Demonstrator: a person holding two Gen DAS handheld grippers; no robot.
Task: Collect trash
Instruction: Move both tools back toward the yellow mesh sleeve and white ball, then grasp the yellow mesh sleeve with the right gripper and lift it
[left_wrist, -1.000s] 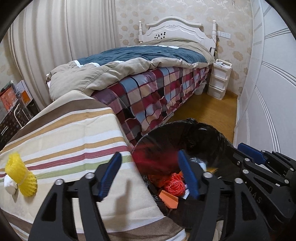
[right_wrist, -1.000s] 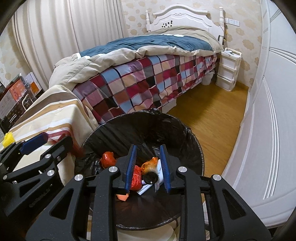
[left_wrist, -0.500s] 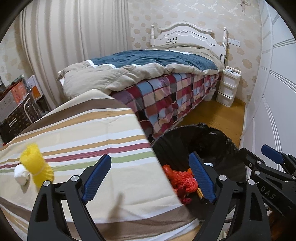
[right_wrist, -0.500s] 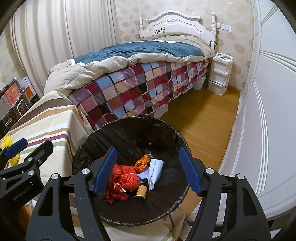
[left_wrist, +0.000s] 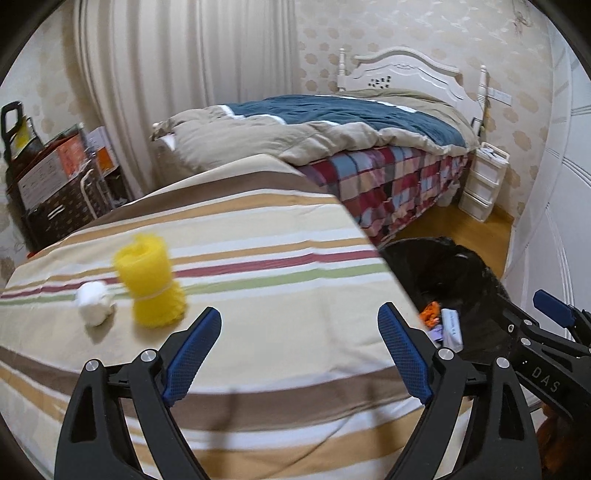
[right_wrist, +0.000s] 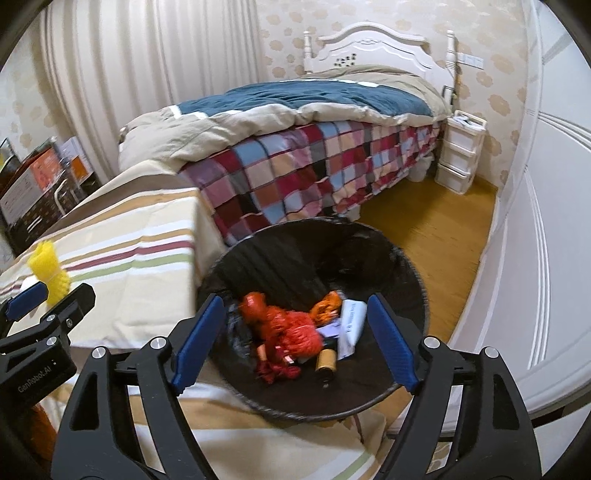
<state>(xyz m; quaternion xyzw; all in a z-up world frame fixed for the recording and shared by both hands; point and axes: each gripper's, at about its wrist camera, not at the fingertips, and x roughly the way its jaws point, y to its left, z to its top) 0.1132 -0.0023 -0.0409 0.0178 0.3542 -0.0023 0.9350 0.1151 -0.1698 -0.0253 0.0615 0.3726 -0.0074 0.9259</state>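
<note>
The left gripper (left_wrist: 299, 354) is spread wide and empty over the striped cloth (left_wrist: 258, 236). A yellow net (left_wrist: 151, 284) and what looks like a white wad (left_wrist: 94, 302), both blurred, lie ahead and left of its fingers. The right gripper (right_wrist: 295, 343), jaws just opened further and empty, hangs over the bin (right_wrist: 369, 251), with red netting (right_wrist: 291, 332) lying inside.

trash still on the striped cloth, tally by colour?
Yellow: 1, foam net
White: 1, paper wad
Total: 2 on the striped cloth
</note>
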